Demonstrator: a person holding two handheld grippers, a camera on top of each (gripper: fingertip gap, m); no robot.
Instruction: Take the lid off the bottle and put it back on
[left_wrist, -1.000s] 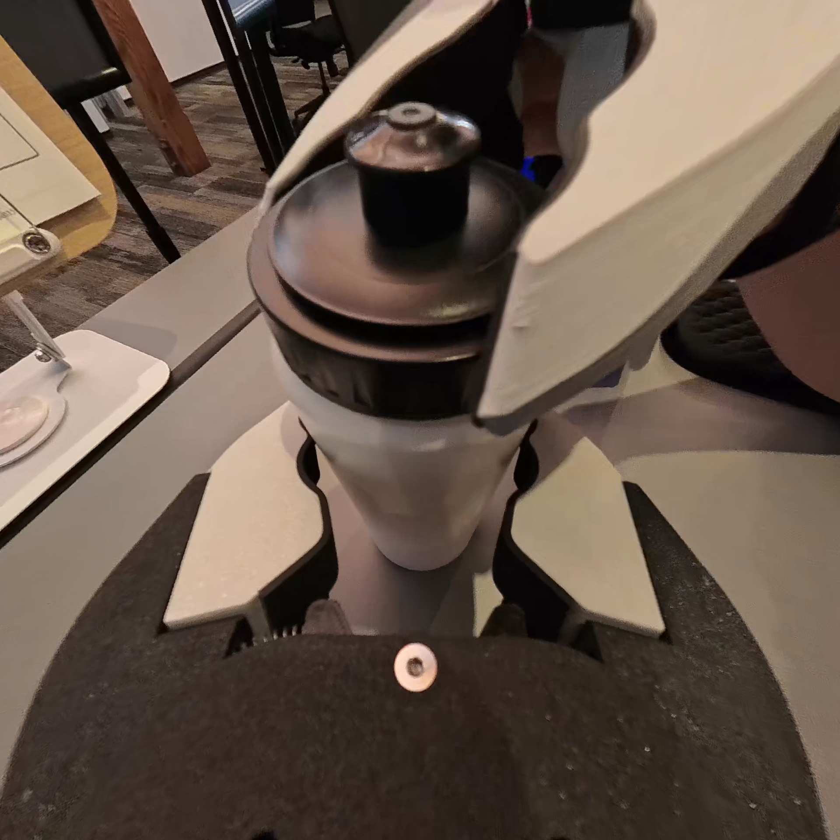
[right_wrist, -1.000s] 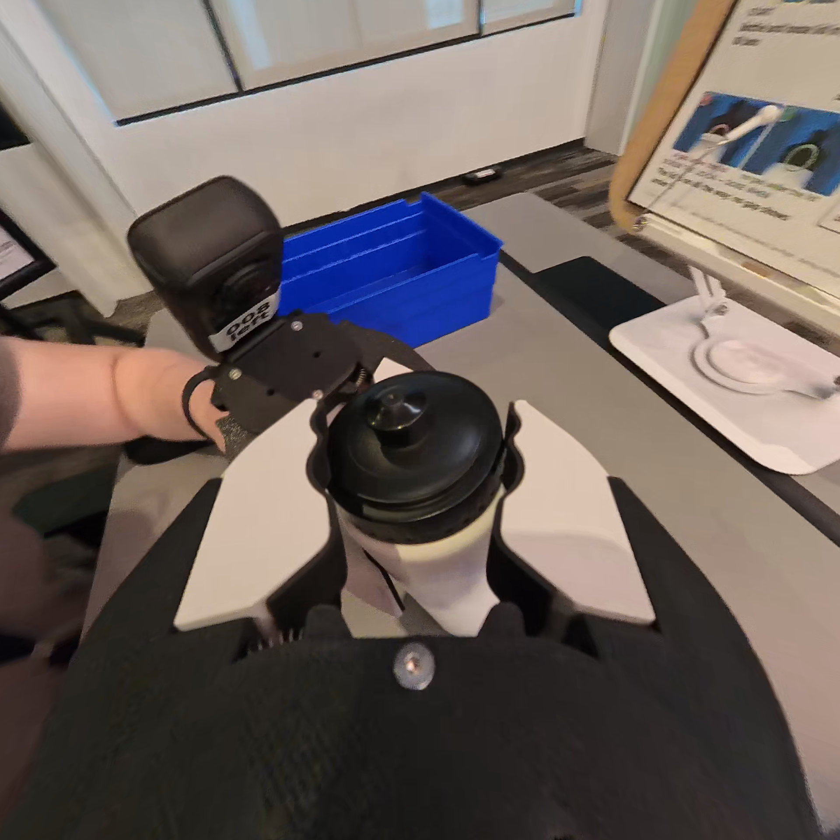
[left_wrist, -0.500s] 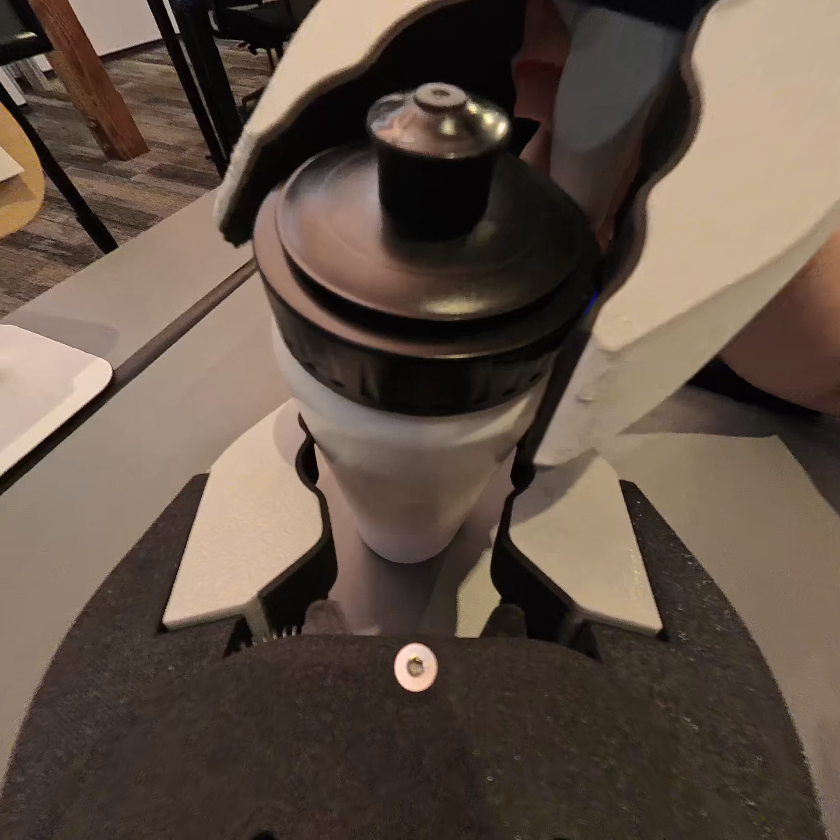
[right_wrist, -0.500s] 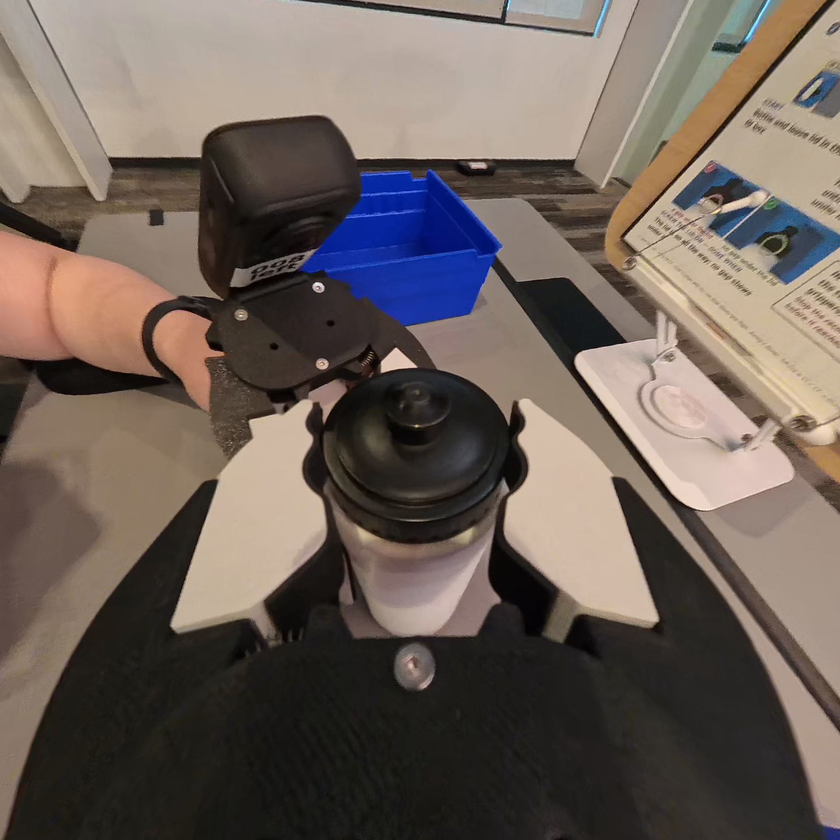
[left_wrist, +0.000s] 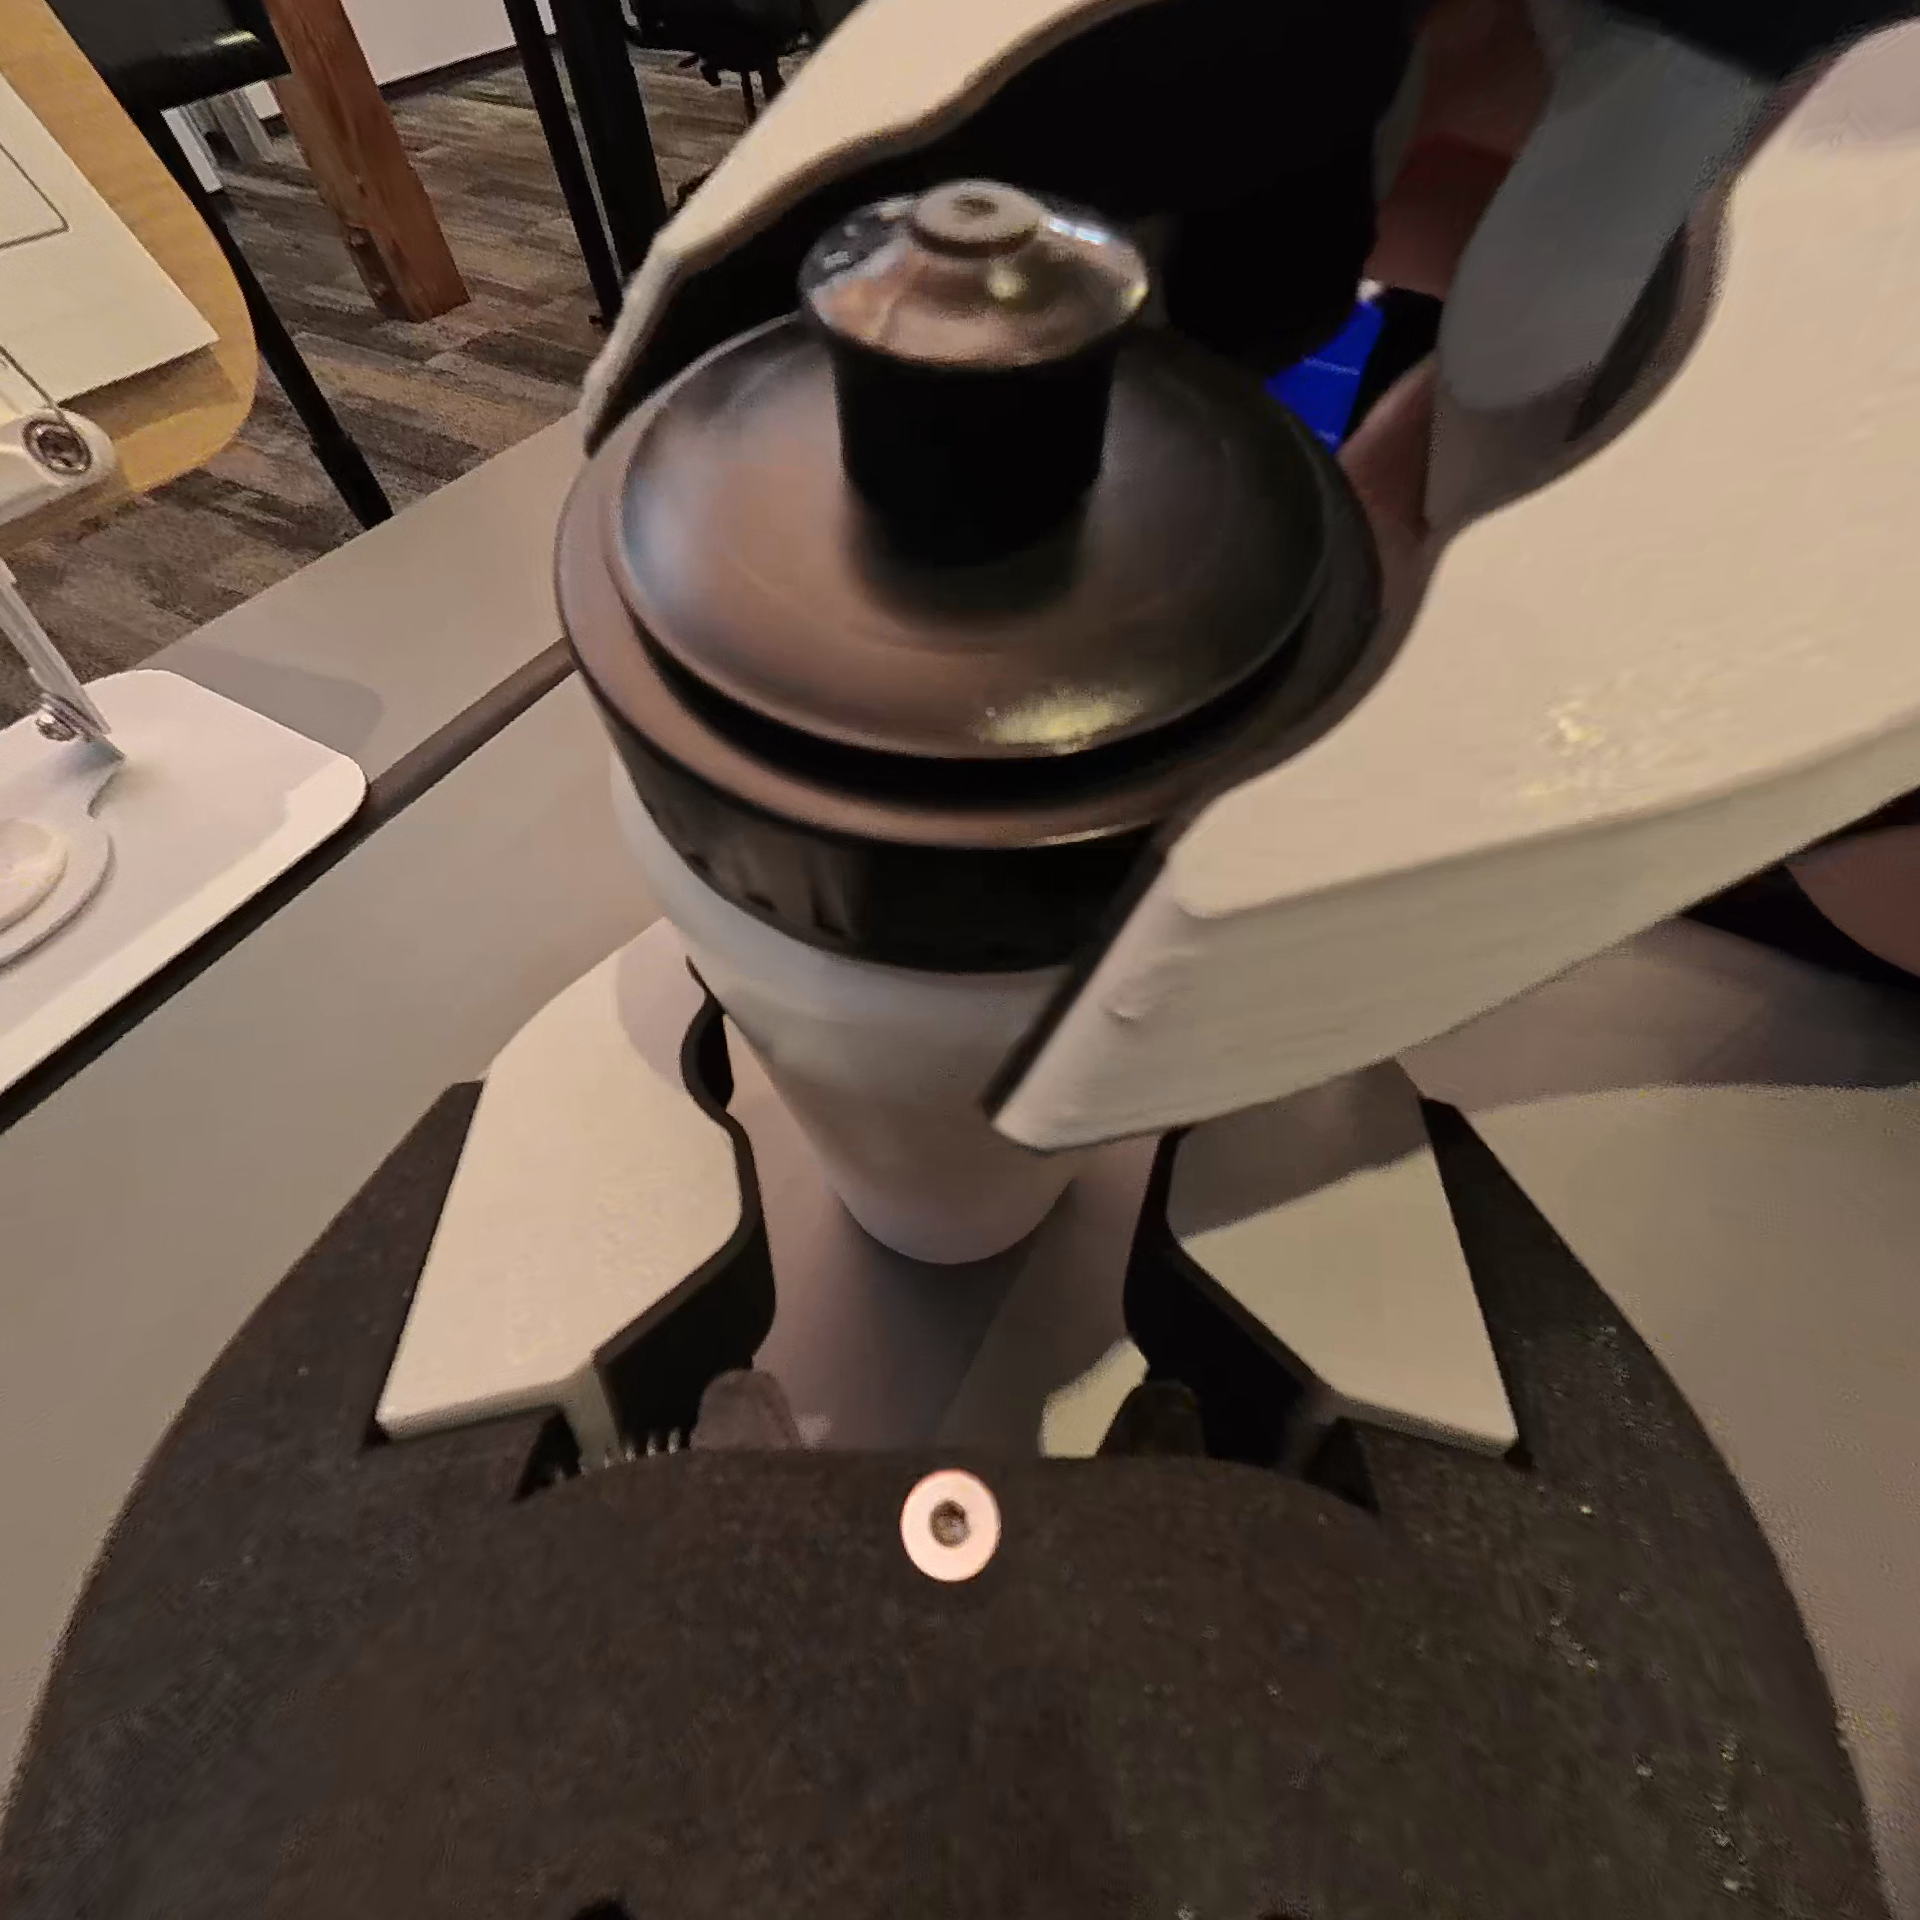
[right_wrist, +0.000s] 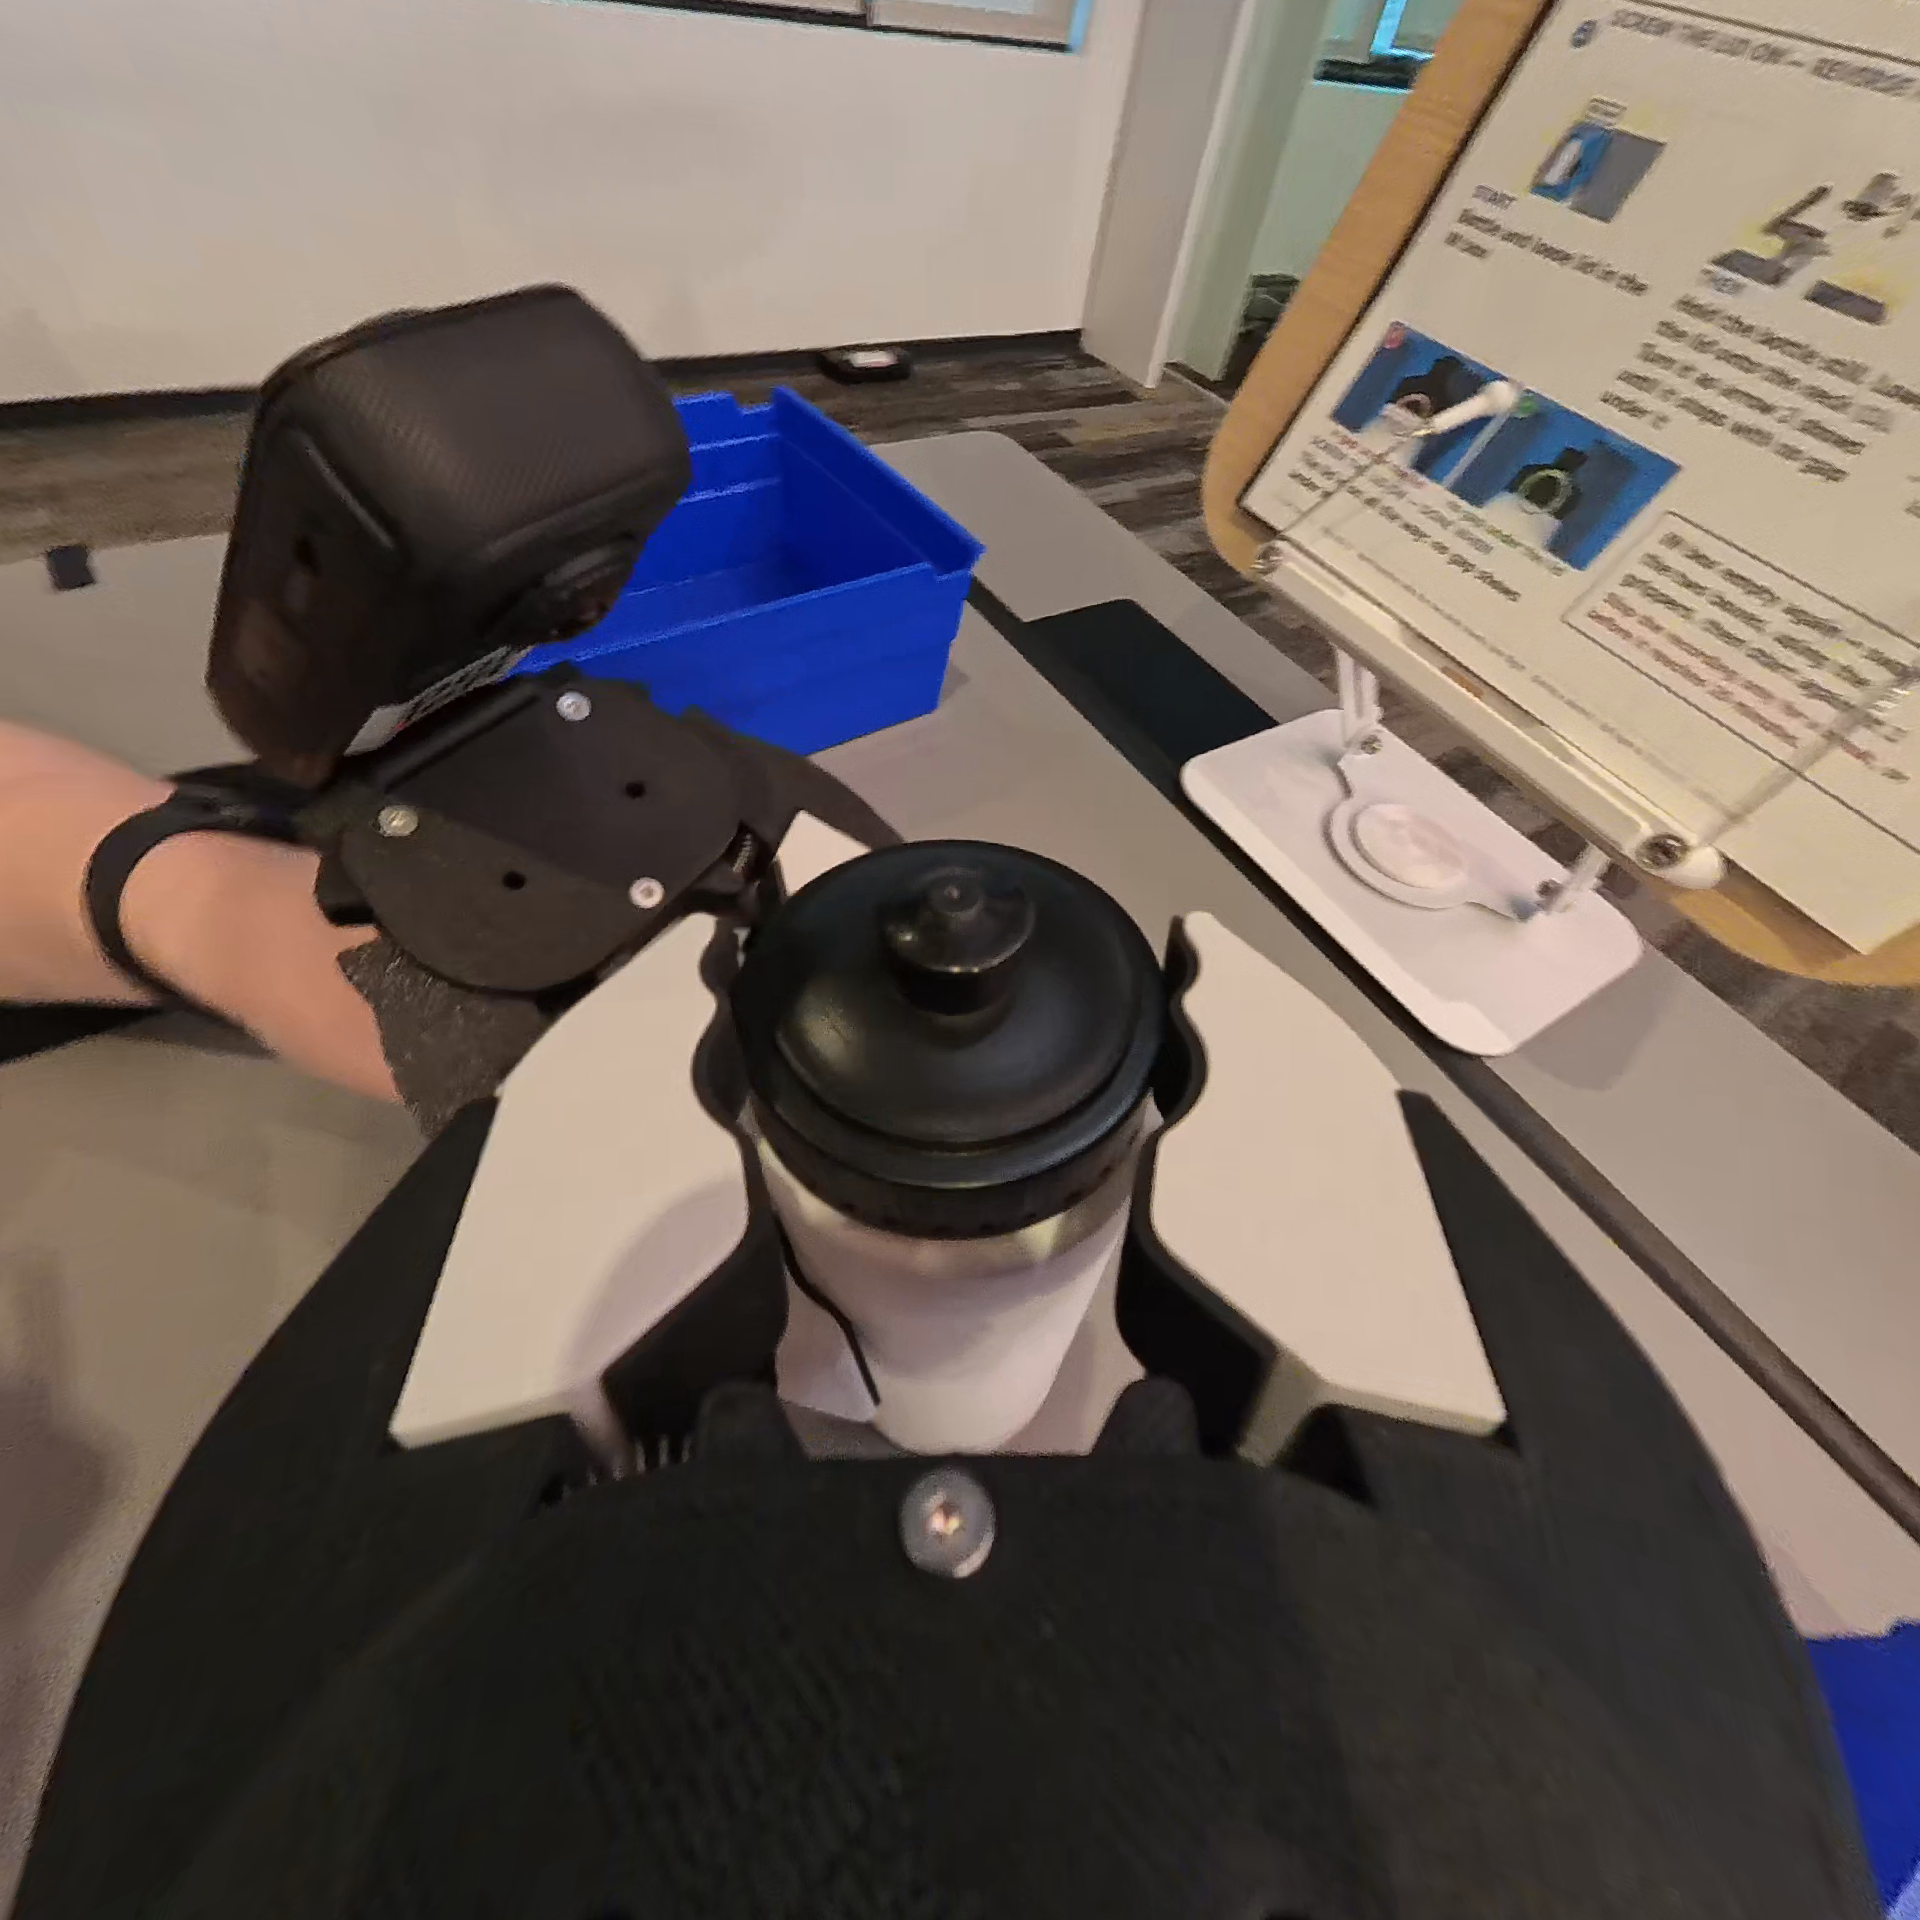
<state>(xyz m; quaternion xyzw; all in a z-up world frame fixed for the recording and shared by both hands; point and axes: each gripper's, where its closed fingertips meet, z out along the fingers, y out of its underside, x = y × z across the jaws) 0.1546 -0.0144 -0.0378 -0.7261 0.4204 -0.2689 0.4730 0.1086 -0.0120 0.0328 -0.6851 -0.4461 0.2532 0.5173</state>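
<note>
a grey table (right_wrist: 1195, 790) runs under everything, with dark wood-pattern floor and a pale wall beyond it. on the table behind my work sits a blue bin (right_wrist: 800, 592), and to the right a white stand (right_wrist: 1423, 883) carries a tilted instruction board (right_wrist: 1621, 436).

the white bottle (left_wrist: 894, 1081) stands upright on the table between my two claws. my left gripper (left_wrist: 935, 1101) is pinched on its lower body, a white finger (left_wrist: 582, 1174) pressing each side, the jaws only as wide as the bottle. my right gripper (right_wrist: 951, 997) comes in higher, from the opposite side, and is clamped around the black lid (right_wrist: 945, 1029); its notched white fingers (right_wrist: 1299, 1153) touch the lid's ribbed rim left and right. the lid sits on the bottle's neck, its pull spout pointing up. whether it is fully screwed down i cannot tell.

in the right wrist view my left hand (right_wrist: 239, 935) shows behind the bottle, holding the left gripper's handle, with its black camera block (right_wrist: 436, 499) above.
</note>
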